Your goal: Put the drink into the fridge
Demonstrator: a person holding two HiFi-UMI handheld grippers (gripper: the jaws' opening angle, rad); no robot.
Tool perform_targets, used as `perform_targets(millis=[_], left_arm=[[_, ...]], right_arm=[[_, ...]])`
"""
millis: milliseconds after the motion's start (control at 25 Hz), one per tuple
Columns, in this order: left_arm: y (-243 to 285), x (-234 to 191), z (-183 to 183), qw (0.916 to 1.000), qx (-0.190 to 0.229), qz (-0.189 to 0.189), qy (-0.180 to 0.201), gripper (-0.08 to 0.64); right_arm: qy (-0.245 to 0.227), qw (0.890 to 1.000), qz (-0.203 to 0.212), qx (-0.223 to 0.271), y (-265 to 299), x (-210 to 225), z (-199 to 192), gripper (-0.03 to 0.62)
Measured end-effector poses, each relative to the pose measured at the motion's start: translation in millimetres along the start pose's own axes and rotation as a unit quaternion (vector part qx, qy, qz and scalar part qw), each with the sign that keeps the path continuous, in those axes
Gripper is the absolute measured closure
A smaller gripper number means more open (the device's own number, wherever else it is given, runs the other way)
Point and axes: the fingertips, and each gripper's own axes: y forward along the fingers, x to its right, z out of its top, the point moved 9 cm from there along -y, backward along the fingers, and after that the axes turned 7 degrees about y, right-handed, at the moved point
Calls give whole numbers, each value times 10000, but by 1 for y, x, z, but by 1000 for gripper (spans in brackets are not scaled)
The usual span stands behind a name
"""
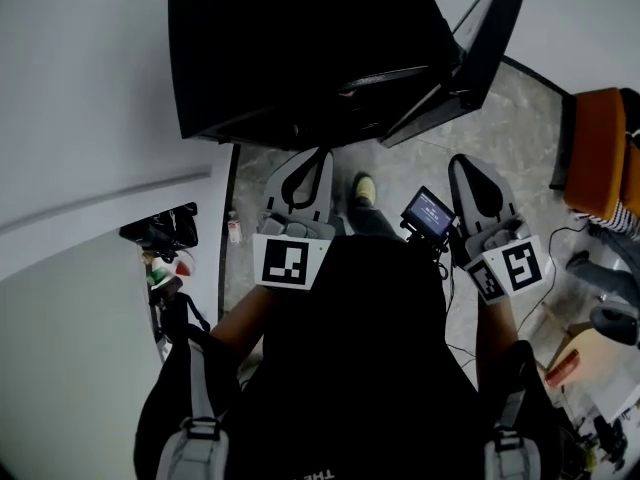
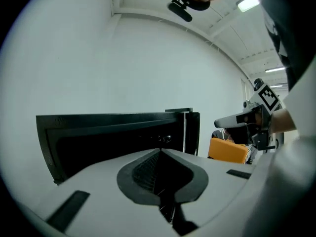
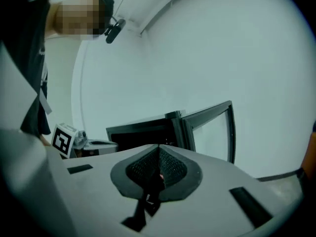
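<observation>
A black fridge [image 1: 300, 48] stands on the floor ahead of me with its door [image 1: 480, 48] swung open to the right. My left gripper [image 1: 303, 160] and right gripper [image 1: 472, 168] are held low in front of it, side by side, both pointing at it. In the left gripper view the left gripper [image 2: 159, 151] has its jaws together, with the dark fridge [image 2: 113, 137] beyond them. In the right gripper view the right gripper [image 3: 159, 146] is also shut, facing the fridge [image 3: 143, 132] and its glass door [image 3: 212, 127]. No drink shows between either pair of jaws.
An orange seat [image 1: 600, 153] stands at the right. A small screen [image 1: 428, 213] sits between the grippers, above a shoe [image 1: 366, 190]. A small bottle [image 1: 234, 228] stands by the white wall at the left. Boxes and cables [image 1: 580, 358] lie at the lower right.
</observation>
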Motion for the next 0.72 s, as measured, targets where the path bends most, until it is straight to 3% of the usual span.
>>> perform_targets(millis=[80,320,720], left_arm=[[-5,2,6,10000,0,37,-53,546],[-11,3,10,9999,-100,77,-31,546],[-47,2,-1,9997,-26,-230,35,546]], right_arm=[[159,9998,139,38,-6,-7,3,578],[-80,9992,362,-148,-8,-19,-7,578],[121,9997,187,-85,-21,-64,-34,578]])
